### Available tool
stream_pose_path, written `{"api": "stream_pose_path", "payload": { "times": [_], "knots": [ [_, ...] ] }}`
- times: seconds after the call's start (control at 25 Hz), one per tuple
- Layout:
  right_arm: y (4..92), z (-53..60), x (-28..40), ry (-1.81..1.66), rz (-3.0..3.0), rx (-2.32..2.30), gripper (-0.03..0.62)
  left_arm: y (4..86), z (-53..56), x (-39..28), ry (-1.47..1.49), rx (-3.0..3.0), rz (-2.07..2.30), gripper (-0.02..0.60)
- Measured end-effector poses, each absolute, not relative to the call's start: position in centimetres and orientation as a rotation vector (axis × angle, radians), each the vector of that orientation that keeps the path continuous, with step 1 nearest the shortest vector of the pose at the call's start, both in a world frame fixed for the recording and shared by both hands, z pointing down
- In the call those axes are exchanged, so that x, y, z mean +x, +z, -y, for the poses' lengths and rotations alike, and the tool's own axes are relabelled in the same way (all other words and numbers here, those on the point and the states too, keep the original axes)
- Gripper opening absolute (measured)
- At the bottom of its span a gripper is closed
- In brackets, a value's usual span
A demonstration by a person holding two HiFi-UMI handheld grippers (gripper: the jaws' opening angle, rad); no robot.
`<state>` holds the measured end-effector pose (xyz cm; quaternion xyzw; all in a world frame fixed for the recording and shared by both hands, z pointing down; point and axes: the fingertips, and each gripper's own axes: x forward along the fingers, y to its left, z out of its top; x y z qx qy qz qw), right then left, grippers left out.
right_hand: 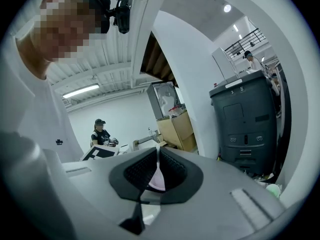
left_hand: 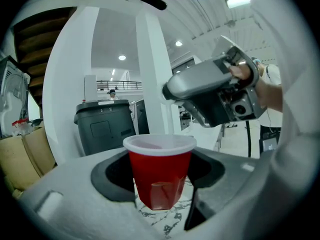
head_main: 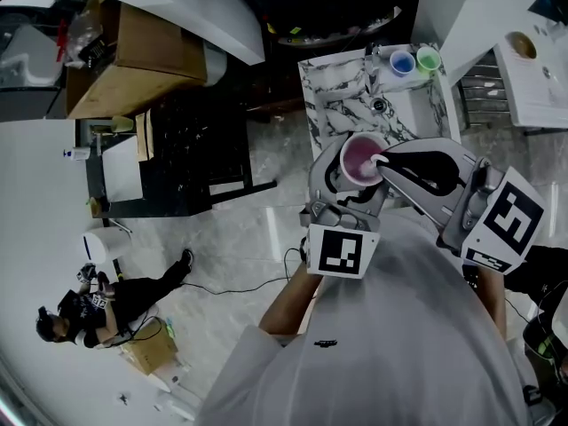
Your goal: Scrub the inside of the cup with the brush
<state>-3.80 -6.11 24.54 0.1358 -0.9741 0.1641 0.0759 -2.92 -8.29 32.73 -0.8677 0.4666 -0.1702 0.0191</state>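
A red cup with a white rim is held upright above the marble counter, its pinkish inside facing up. My left gripper is shut on the cup, with a dark pad on each side of its wall. From the right, my right gripper is shut on a thin pale brush handle. The brush end dips over the rim into the cup. The right gripper's body hangs just above the cup. The bristles are hidden.
A marble-patterned counter with a white basin lies under the cup. A blue cup and a green cup stand at its far edge. A grey bin stands behind. A person sits on the floor at left.
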Motion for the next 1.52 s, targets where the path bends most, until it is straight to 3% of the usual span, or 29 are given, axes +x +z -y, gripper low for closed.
{"api": "stream_pose_path", "payload": {
  "times": [0.48, 0.92, 1.52],
  "knots": [
    [24.1, 7.8, -3.0, 0.411, 2.930, 0.538, 0.021, 33.5, 6.8, -3.2, -0.554, -2.714, -1.478, 0.298],
    [25.7, 5.1, -6.1, 0.475, 2.869, 0.300, 0.021, 33.6, 7.5, -3.3, -0.525, -2.692, -1.431, 0.298],
    [26.1, 7.3, -3.1, 0.450, 2.840, 0.452, 0.021, 33.5, 6.3, -2.2, -0.560, -2.717, -1.386, 0.298]
  ]
}}
